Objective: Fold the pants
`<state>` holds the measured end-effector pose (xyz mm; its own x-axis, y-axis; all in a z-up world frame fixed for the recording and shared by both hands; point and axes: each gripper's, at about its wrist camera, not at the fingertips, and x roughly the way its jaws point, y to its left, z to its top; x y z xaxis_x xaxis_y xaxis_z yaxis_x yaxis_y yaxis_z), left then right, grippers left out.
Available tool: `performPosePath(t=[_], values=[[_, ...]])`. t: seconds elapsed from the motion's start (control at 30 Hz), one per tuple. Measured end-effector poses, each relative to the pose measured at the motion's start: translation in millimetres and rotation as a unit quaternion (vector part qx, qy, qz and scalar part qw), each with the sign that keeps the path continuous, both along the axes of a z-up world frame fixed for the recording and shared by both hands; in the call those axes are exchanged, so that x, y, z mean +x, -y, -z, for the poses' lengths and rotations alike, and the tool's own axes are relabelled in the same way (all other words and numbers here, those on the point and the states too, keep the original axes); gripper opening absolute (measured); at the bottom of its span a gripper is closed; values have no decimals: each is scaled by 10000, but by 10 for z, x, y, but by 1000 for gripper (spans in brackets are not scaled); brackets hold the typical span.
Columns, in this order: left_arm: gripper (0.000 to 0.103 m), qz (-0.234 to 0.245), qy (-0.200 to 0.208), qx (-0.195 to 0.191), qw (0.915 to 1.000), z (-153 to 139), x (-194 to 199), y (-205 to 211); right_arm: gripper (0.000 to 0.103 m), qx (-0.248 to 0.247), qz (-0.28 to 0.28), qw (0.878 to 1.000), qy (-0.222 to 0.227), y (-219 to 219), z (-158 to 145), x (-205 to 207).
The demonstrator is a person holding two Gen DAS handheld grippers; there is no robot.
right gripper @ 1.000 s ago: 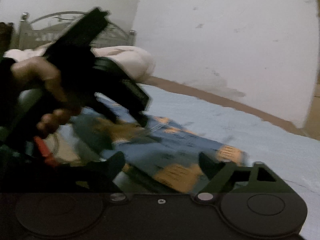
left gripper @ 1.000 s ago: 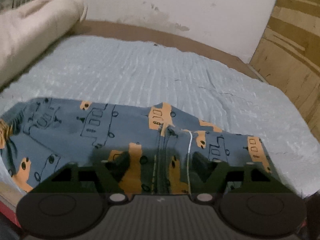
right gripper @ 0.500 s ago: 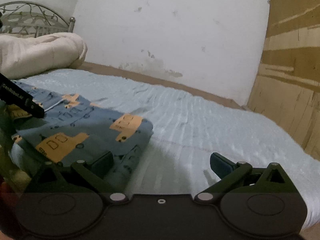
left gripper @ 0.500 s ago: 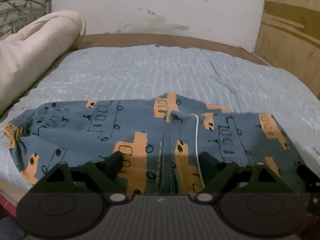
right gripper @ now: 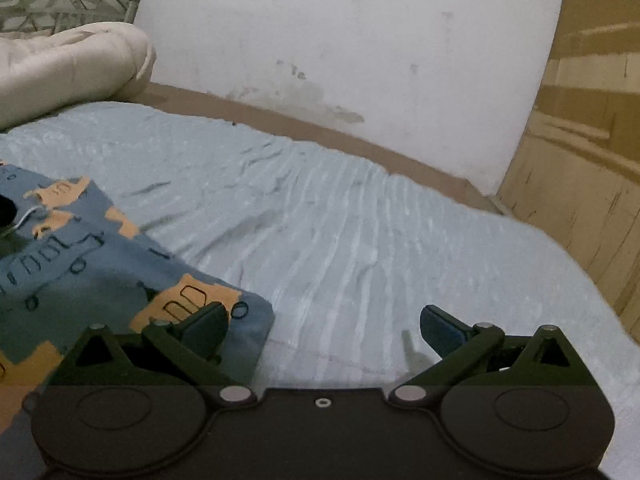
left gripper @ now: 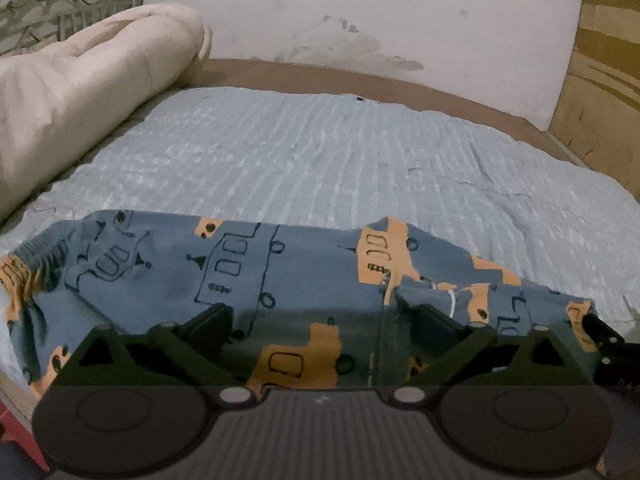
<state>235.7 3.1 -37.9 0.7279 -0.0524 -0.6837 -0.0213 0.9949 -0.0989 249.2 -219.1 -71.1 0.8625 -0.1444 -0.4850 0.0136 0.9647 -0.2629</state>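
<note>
The pants (left gripper: 256,280) are blue-grey with orange bus prints and lie flat across the near edge of the bed. My left gripper (left gripper: 320,320) is open, its fingers spread just above the fabric near the centre seam and a white drawstring (left gripper: 453,302). In the right wrist view the pants' right end (right gripper: 100,264) lies at the lower left. My right gripper (right gripper: 322,322) is open and empty; its left finger (right gripper: 204,324) is over the pants' corner, its right finger (right gripper: 442,326) over bare sheet. The right gripper's tip shows in the left wrist view (left gripper: 604,336).
A light blue ribbed sheet (left gripper: 340,160) covers the bed. A rolled cream duvet (left gripper: 80,88) lies at the left by a metal headboard (left gripper: 60,8). A white wall (right gripper: 340,40) is behind, and a wooden panel (right gripper: 580,160) stands at the right.
The right gripper swung away from the left hand to the pants' right end and lowered to the corner. The left gripper shifted slightly left over the pants. Both stayed open.
</note>
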Motion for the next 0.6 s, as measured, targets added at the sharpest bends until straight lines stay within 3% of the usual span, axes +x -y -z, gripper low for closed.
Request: performPosePath(t=[0.23,0.33,0.43,0.5,0.6], values=[[102,86,117,136,9998,-20,-198,-26,102,12,29,9990,449,3,144,-135],[102,78,226,114,9996,-244,-448,-134,102,148,103,9962,852,9,11,-292],[102,-5,619,212,9979,-463,-760,-358,102,590,318,9909,1166,-94,-216,-468],[102,-213,677,344,9969,-533,-875,-561,102,895,88,9887,1197,-275,-315,-525],[102,-720,725,456,9937,-519,-959,-899,102,890,-574,9881,1119,-668,-365,-501]])
